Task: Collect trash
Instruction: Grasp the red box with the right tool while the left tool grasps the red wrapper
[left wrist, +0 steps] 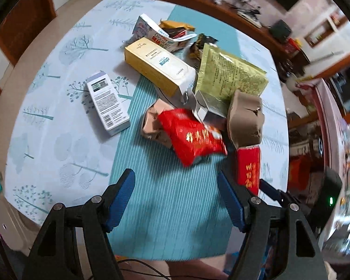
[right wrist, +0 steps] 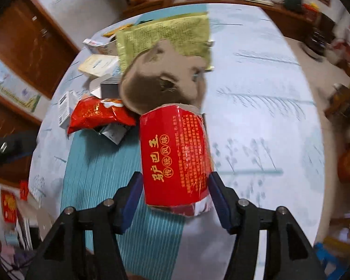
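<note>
On the table (left wrist: 58, 140), a light cloth printed with trees and crossed by a teal striped band, the trash lies in one loose heap. At the far end of it are a torn white carton (left wrist: 151, 32) and a long yellow box (left wrist: 158, 67); a gold foil pouch (left wrist: 231, 74) lies to their right, and a white box with a barcode (left wrist: 107, 102) sits apart on the left. Nearer come a crumpled red snack bag (left wrist: 193, 135) and a brown paper bag (left wrist: 245, 121), the two touching.

The left tool (left wrist: 176, 196) hangs over bare teal stripes just near of the snack bag, jaws wide and nothing between them.

The right tool (right wrist: 175, 193) has its jaws standing on either side of the near end of a red carton with gold lettering (right wrist: 175, 158). A gap shows at the left pad; whether the right pad touches the carton cannot be told. The carton's far end rests against the brown paper bag.
</note>
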`<action>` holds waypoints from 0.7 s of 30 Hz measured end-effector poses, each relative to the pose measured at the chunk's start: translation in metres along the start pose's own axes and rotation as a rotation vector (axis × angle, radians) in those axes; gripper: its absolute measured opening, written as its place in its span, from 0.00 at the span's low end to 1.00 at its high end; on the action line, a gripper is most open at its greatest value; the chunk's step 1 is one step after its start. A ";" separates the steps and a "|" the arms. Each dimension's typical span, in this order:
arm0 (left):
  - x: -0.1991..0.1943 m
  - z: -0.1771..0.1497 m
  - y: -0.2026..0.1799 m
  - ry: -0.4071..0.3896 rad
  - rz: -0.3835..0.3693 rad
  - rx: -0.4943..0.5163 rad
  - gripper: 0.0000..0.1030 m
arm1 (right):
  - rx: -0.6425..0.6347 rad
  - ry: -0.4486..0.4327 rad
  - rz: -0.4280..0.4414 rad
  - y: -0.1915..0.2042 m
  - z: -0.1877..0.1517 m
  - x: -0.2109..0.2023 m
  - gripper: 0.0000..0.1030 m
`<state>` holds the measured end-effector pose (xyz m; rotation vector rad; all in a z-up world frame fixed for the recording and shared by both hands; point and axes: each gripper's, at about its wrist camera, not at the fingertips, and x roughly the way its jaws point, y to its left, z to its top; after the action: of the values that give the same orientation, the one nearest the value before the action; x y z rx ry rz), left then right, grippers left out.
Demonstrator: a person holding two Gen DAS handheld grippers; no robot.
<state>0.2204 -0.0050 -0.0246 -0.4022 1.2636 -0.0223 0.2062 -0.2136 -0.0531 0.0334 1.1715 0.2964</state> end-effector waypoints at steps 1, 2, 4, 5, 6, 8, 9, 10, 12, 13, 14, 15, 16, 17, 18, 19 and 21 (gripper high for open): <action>0.007 0.005 -0.001 0.009 0.002 -0.018 0.69 | -0.029 0.003 0.006 0.001 0.004 0.000 0.56; 0.013 0.008 -0.002 0.016 0.006 -0.032 0.69 | -0.064 0.006 0.019 0.000 0.008 0.001 0.55; 0.024 0.015 -0.004 0.031 0.019 -0.055 0.69 | -0.078 0.030 0.057 -0.006 0.015 0.003 0.55; 0.030 0.018 -0.004 0.040 0.031 -0.070 0.69 | -0.066 0.050 0.083 -0.011 0.018 0.004 0.55; 0.037 0.019 -0.004 0.049 0.041 -0.084 0.69 | -0.051 0.065 0.103 -0.016 0.020 0.004 0.55; 0.049 0.023 -0.002 0.067 0.043 -0.120 0.69 | -0.026 0.088 0.142 -0.025 0.023 0.004 0.55; 0.054 0.024 0.000 0.076 0.041 -0.137 0.68 | -0.017 0.099 0.161 -0.030 0.024 0.003 0.55; 0.059 0.026 0.001 0.086 0.036 -0.154 0.62 | -0.014 0.110 0.176 -0.034 0.024 0.004 0.55; 0.070 0.029 0.005 0.117 0.006 -0.189 0.51 | -0.016 0.122 0.193 -0.039 0.025 0.004 0.55; 0.074 0.030 0.006 0.122 -0.021 -0.205 0.43 | -0.023 0.126 0.197 -0.040 0.025 0.004 0.55; 0.075 0.032 0.006 0.120 -0.036 -0.212 0.35 | -0.028 0.129 0.198 -0.041 0.026 0.003 0.55; 0.074 0.033 0.004 0.113 -0.049 -0.211 0.31 | -0.034 0.133 0.199 -0.042 0.029 0.003 0.55; 0.072 0.033 0.002 0.106 -0.047 -0.204 0.27 | -0.037 0.136 0.204 -0.043 0.030 0.002 0.55; 0.069 0.035 -0.002 0.093 -0.031 -0.189 0.22 | -0.036 0.140 0.211 -0.043 0.031 0.002 0.55; 0.066 0.035 -0.005 0.084 -0.030 -0.179 0.19 | -0.036 0.143 0.216 -0.044 0.033 0.001 0.55; 0.063 0.036 -0.008 0.078 -0.034 -0.170 0.16 | -0.037 0.144 0.218 -0.043 0.036 0.001 0.55; 0.055 0.033 -0.012 0.063 -0.034 -0.153 0.12 | -0.049 0.141 0.220 -0.044 0.040 -0.001 0.55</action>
<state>0.2711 -0.0200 -0.0630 -0.5586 1.3253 0.0329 0.2511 -0.2512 -0.0440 0.1004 1.3021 0.5290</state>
